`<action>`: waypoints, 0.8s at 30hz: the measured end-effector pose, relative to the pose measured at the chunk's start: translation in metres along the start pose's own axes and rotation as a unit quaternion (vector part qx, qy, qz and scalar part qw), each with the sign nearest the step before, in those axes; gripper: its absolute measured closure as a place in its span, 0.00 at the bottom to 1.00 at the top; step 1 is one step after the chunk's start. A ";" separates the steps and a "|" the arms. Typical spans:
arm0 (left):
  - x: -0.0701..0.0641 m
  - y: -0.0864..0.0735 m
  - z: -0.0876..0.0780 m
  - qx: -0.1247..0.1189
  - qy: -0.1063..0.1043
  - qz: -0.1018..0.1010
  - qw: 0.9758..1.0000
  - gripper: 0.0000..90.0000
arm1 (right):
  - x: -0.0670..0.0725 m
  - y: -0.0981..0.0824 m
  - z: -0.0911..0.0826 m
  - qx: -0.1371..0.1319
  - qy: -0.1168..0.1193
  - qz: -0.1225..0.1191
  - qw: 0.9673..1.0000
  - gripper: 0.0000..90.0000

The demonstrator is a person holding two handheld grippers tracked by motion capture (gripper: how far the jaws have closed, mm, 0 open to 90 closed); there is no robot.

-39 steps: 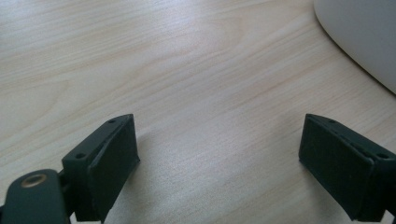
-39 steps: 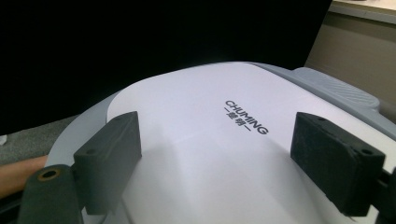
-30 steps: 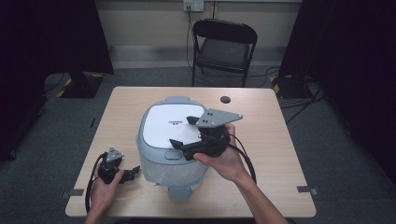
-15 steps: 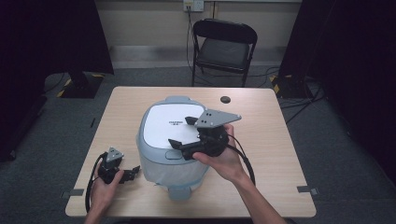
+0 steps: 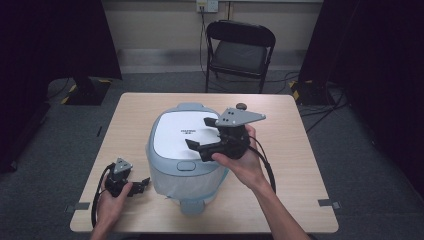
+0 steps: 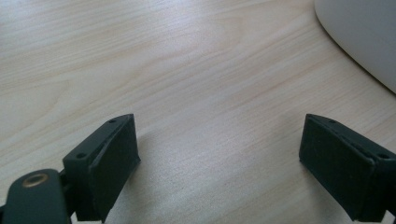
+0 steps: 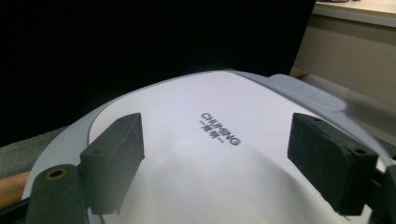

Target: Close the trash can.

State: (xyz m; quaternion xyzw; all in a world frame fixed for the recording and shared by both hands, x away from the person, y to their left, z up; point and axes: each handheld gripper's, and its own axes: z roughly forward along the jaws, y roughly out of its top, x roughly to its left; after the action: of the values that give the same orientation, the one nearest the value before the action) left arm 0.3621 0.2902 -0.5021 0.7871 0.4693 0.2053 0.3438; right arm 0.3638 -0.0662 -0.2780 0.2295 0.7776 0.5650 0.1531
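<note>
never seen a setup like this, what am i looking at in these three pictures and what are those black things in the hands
A person sits at a wooden table holding a hand-held two-jaw claw in each hand; there is no robot arm.

The high view is taken from a fixed camera above the table. The other two come from cameras riding on each claw, looking along its black jaws.

On the table stands a white and pale blue rice cooker, lid down, with a small dark round object behind it.

The left claw sits low near the table's front left corner, jaws open over bare wood. The right claw hovers over the cooker's lid, jaws open. Neither holds anything.
</note>
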 end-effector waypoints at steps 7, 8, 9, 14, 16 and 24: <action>0.000 0.000 0.000 0.000 0.000 0.000 1.000 0.12 | -0.013 0.002 -0.007 -0.006 -0.020 0.008 1.000 0.20; 0.000 0.000 0.000 0.000 0.000 0.000 1.000 0.12 | -0.014 0.002 -0.008 -0.006 -0.021 0.010 1.000 0.20; 0.000 0.000 0.000 0.000 0.000 0.000 1.000 0.12 | -0.017 0.004 -0.010 -0.007 -0.026 0.012 1.000 0.20; 0.000 0.000 0.000 0.000 0.000 0.000 1.000 0.12 | -0.023 0.007 -0.017 -0.016 -0.038 0.017 0.999 0.21; 0.000 0.000 0.000 0.000 0.000 0.000 1.000 0.12 | -0.025 0.007 -0.019 -0.017 -0.042 0.016 0.999 0.21; 0.000 0.000 0.000 0.000 0.000 0.000 1.000 0.12 | -0.043 0.007 -0.035 -0.027 -0.068 0.035 0.997 0.23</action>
State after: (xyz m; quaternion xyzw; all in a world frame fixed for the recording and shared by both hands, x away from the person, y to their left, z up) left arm 0.3622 0.2902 -0.5021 0.7872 0.4692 0.2053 0.3436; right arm 0.3843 -0.1155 -0.2613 0.2897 0.7412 0.5742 0.1921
